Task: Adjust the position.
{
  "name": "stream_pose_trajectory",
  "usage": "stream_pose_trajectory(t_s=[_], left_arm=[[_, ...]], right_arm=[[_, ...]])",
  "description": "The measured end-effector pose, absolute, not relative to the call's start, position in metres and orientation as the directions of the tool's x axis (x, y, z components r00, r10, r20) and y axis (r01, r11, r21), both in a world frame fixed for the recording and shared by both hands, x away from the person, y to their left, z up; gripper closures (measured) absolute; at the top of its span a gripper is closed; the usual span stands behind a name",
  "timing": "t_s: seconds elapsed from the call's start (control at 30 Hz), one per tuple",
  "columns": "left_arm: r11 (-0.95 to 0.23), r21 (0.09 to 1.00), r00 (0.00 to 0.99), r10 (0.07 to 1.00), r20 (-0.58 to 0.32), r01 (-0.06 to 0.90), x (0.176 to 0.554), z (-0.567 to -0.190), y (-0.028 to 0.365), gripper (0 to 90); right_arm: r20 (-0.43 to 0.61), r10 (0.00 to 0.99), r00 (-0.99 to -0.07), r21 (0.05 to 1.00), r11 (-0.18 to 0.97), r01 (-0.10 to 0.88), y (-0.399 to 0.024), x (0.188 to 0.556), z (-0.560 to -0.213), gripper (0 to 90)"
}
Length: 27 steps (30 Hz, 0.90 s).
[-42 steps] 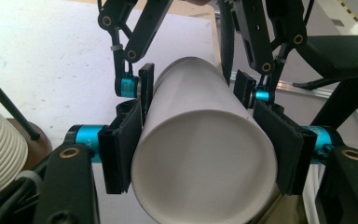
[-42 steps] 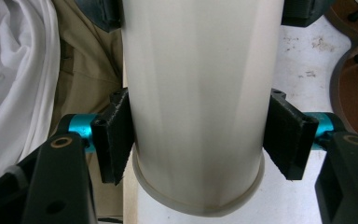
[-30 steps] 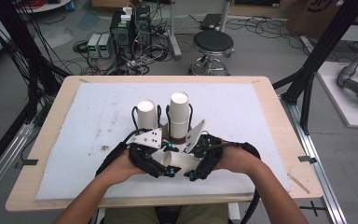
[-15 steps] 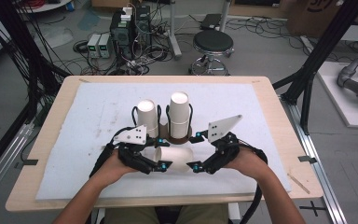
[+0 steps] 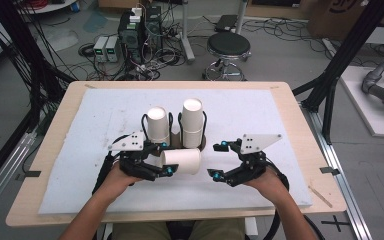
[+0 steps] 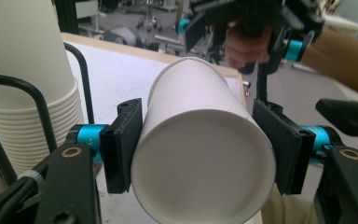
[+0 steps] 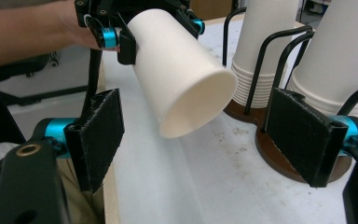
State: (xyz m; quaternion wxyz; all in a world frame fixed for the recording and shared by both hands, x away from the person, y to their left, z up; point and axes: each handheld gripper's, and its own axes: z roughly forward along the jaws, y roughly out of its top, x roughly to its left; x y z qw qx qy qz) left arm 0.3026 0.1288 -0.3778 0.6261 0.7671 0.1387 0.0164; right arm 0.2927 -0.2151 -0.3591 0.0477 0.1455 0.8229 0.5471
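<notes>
A single white paper cup lies on its side, held just above the white mat. My left gripper is shut on it, and in the left gripper view both pads press the cup near its closed base. My right gripper stands open to the cup's right, apart from it. In the right gripper view the cup's open mouth points toward my open right gripper, and the left gripper shows behind it.
Two stacks of white cups stand upright in black wire holders on a brown base, just behind the hands. The white mat covers a wooden table. A stool and electronics stand beyond it.
The two hands have drawn apart. The left gripper has moved left and nearer with the cup in it, and the right gripper has moved right, away from the cup.
</notes>
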Motion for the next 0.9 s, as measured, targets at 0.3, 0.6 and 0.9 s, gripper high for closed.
stream_pose_trajectory(t_s=[0.3,0.6,0.9], left_arm=[[-0.148,0.973,0.968,0.204,-0.147,0.179,0.301,-0.380,0.129,35.7],[-0.140,0.979,0.978,0.164,-0.127,0.150,0.298,-0.379,0.123,35.7],[-0.124,0.983,0.988,0.089,-0.127,0.137,0.294,-0.378,0.115,35.7]], right_arm=[[0.127,0.293,-0.948,0.923,0.316,0.221,-0.213,0.290,-0.381,20.1],[0.143,0.264,-0.954,0.921,0.318,0.226,-0.206,0.291,-0.387,20.1],[0.152,0.185,-0.971,0.930,0.305,0.204,-0.197,0.289,-0.388,20.2]])
